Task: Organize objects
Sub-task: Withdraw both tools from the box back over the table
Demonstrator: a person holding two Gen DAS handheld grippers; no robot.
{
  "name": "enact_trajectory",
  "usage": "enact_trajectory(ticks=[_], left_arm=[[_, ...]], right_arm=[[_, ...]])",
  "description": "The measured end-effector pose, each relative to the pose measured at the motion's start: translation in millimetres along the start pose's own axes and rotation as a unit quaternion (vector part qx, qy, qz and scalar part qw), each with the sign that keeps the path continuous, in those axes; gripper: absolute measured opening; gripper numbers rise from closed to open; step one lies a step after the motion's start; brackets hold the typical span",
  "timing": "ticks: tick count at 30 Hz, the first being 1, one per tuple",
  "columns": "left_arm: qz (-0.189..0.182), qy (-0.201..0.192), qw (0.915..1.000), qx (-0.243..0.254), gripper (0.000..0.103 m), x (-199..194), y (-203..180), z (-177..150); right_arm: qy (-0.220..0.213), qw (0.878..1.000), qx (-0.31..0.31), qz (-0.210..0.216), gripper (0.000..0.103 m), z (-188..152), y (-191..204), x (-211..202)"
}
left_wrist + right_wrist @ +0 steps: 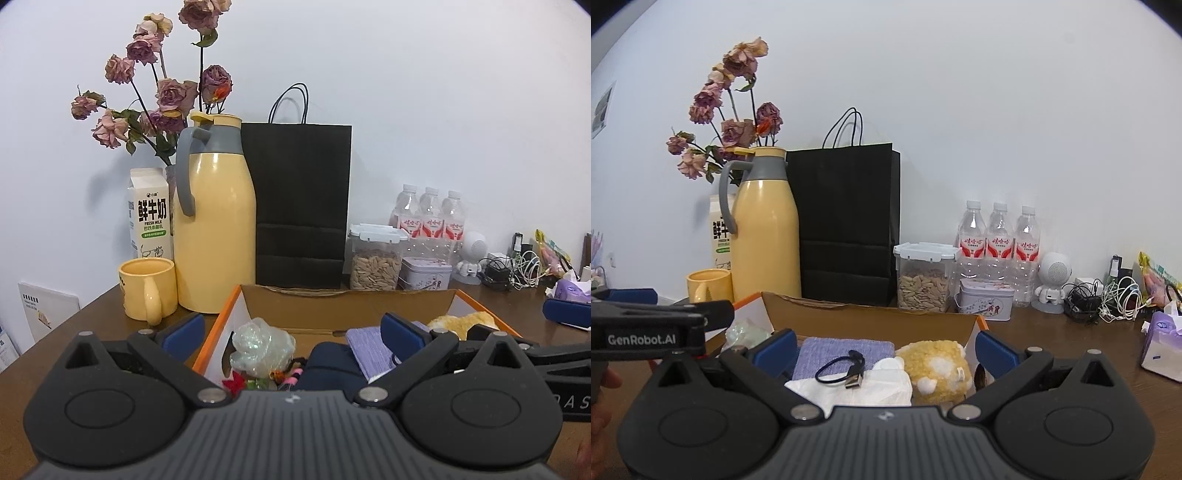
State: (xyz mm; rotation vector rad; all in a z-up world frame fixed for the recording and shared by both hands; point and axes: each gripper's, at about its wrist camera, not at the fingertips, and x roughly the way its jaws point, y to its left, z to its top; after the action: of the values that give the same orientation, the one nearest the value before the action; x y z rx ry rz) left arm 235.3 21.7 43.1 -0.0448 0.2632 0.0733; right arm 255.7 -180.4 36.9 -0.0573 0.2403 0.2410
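Observation:
An open cardboard box (347, 297) with orange edges sits on the brown table; it also shows in the right wrist view (871, 319). In it lie a clear crinkled plastic bundle (260, 347), a dark blue cloth (330, 365), a purple cloth (846, 354), a black USB cable (842, 371), white tissue (860, 391) and a yellow plush toy (938, 369). My left gripper (293, 332) is open and empty over the box's left half. My right gripper (886, 347) is open and empty over its right half.
Behind the box stand a yellow mug (147, 288), a yellow thermos jug (214, 218), a milk carton (149, 214), dried roses (162, 81), a black paper bag (301, 206), a seed jar (925, 277), a tin (984, 301), three water bottles (999, 243). Cables (1108, 295) and tissues (1161, 343) lie right.

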Motion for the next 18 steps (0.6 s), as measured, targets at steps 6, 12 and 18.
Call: enact_trajectory(ticks=[6, 12, 18], left_arm=[[-0.008, 0.013, 0.9997, 0.02, 0.103, -15, -5, -14], [-0.016, 0.024, 0.999, 0.036, 0.103, -27, -8, -26], [-0.008, 0.044, 0.9986, 0.03, 0.103, -34, -3, -37]], right_arm=[[0.005, 1.0, -0.012, 0.002, 0.103, -9, 1, -16], [0.024, 1.0, -0.017, -0.004, 0.103, -26, -2, -30], [0.041, 0.999, -0.017, -0.012, 0.103, -42, -7, -43]])
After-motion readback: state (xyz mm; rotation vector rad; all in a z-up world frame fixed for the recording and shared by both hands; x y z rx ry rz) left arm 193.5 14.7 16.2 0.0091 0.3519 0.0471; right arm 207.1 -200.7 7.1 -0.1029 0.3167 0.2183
